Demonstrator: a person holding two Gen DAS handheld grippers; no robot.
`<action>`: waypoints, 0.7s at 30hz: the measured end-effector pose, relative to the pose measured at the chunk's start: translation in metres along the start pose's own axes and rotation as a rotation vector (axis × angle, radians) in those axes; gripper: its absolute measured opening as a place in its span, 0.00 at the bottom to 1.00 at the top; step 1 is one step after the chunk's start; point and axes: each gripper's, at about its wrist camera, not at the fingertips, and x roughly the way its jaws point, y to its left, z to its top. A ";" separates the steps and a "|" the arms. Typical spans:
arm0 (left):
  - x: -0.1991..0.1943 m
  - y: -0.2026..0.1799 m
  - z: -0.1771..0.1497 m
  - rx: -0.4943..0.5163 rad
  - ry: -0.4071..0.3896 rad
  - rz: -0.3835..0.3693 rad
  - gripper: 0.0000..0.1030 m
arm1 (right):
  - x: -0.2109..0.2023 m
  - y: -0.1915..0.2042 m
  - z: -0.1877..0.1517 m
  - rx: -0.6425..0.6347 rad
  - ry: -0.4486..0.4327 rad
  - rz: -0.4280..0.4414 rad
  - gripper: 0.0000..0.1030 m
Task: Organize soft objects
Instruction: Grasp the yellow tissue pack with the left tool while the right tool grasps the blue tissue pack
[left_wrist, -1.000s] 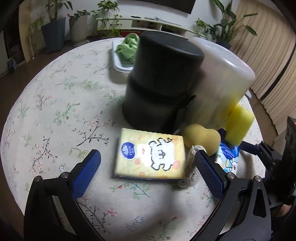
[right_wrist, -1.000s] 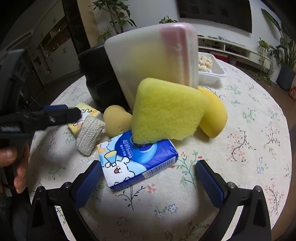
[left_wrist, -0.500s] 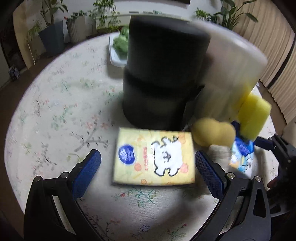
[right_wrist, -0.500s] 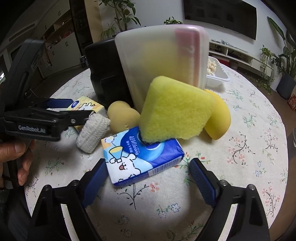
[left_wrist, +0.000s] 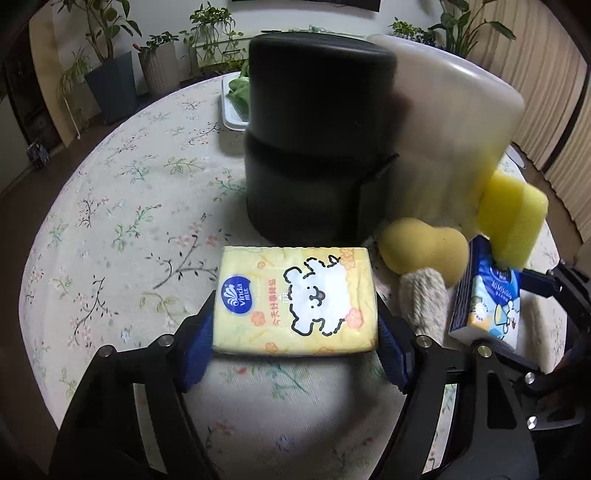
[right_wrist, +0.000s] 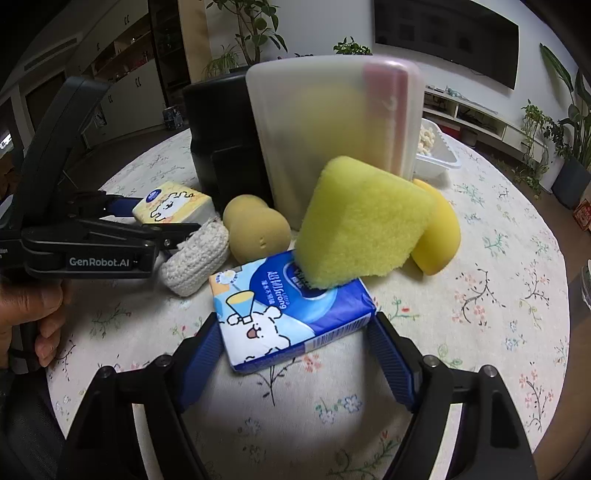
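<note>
My left gripper (left_wrist: 295, 349) is shut on a yellow tissue pack (left_wrist: 295, 301) with a white cartoon dog, flat on the flowered tablecloth. My right gripper (right_wrist: 295, 350) is closed on the sides of a blue tissue pack (right_wrist: 291, 314), which also shows in the left wrist view (left_wrist: 487, 302). A yellow square sponge (right_wrist: 364, 225) leans on the blue pack. A tan peanut-shaped sponge (right_wrist: 255, 230), a beige knitted roll (right_wrist: 197, 258) and a yellow rounded sponge (right_wrist: 437, 232) lie close by.
A black cylindrical container (left_wrist: 317, 136) and a frosted plastic box (right_wrist: 332, 133) stand just behind the soft things. A white tray of greens (left_wrist: 234, 103) and a white tray of snacks (right_wrist: 436, 151) sit farther back. The round table's edge (right_wrist: 554, 280) is to the right.
Both grippers moved forward and closed: the left onto the yellow tissue pack, the right onto the blue tissue pack.
</note>
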 end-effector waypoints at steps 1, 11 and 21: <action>-0.001 0.000 -0.001 -0.001 -0.003 -0.004 0.71 | -0.001 0.000 0.000 0.000 0.001 0.001 0.78; -0.036 0.004 -0.034 -0.120 -0.041 -0.046 0.71 | -0.029 0.001 -0.014 0.000 0.018 0.020 0.78; -0.063 -0.025 -0.069 -0.149 -0.060 -0.126 0.71 | -0.060 0.007 -0.032 0.011 0.022 0.066 0.78</action>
